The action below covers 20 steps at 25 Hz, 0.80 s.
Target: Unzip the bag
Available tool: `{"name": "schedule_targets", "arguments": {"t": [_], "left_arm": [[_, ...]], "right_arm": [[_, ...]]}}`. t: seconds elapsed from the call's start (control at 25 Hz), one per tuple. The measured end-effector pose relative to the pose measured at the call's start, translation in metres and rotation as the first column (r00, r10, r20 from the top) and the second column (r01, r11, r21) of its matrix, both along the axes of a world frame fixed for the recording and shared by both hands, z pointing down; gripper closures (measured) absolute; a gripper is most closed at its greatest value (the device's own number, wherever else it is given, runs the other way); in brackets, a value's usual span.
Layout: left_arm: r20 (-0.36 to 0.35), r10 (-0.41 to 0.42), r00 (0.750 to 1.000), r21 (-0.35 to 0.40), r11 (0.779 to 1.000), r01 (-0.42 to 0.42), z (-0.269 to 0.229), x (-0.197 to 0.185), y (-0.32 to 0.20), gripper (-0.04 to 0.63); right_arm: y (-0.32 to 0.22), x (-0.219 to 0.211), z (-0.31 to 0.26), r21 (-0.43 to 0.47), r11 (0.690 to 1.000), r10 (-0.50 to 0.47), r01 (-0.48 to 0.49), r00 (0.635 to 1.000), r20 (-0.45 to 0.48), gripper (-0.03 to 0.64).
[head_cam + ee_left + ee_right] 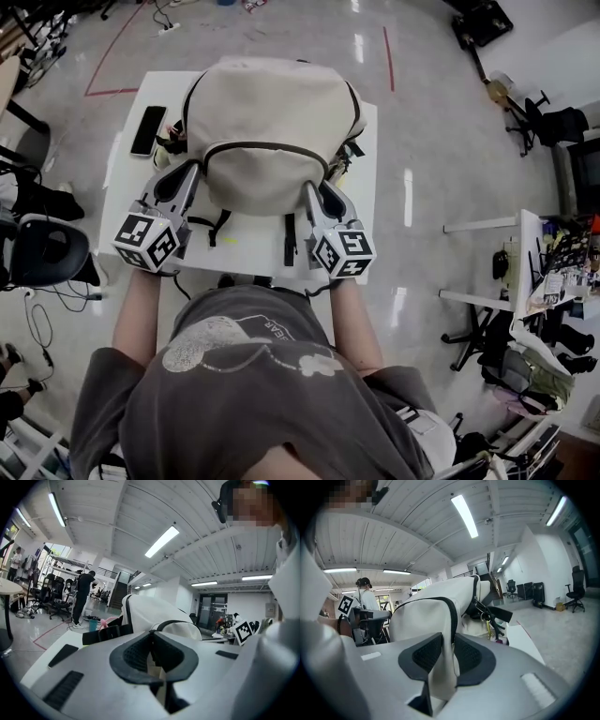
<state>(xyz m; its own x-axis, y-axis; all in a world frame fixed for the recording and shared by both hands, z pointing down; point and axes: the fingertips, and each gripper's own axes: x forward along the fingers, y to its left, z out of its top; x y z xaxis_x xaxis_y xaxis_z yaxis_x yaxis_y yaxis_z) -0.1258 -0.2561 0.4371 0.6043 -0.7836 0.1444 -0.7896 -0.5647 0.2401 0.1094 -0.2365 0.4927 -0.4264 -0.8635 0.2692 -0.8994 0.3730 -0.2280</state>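
A cream backpack (267, 122) lies on the white table (244, 253), its dark zipper (267, 145) arching across the front pocket. My left gripper (194, 171) is at the zipper's left end. In the left gripper view its pads (136, 653) stand nearly together on a strip of cream fabric of the bag (154, 611); whether the zipper pull is in there I cannot tell. My right gripper (315, 189) is at the zipper's right end. It is shut on a fold of the bag's cream fabric (440, 677) right beside the zipper (452, 613).
A black phone (148, 129) lies on the table left of the bag. Black straps (217, 225) trail toward the near edge, and keys (490, 625) hang at the bag's right side. Office chairs, cables and desks stand around the table.
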Motion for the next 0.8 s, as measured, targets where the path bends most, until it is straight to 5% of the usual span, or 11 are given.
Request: {"name": "schedule_targets", "arguments": {"t": [0.32, 0.8], "left_arm": [[-0.047, -0.002, 0.999, 0.019, 1.0, 0.003, -0.023, -0.003, -0.014, 0.568], [0.02, 0.064, 0.998, 0.062, 0.996, -0.065, -0.053, 0.031, -0.026, 0.568]], "right_arm": [[0.0, -0.001, 0.001, 0.003, 1.0, -0.006, 0.006, 1.0, -0.002, 0.532], [0.0, 0.001, -0.001, 0.004, 1.0, -0.014, 0.014, 1.0, 0.003, 0.538]]}}
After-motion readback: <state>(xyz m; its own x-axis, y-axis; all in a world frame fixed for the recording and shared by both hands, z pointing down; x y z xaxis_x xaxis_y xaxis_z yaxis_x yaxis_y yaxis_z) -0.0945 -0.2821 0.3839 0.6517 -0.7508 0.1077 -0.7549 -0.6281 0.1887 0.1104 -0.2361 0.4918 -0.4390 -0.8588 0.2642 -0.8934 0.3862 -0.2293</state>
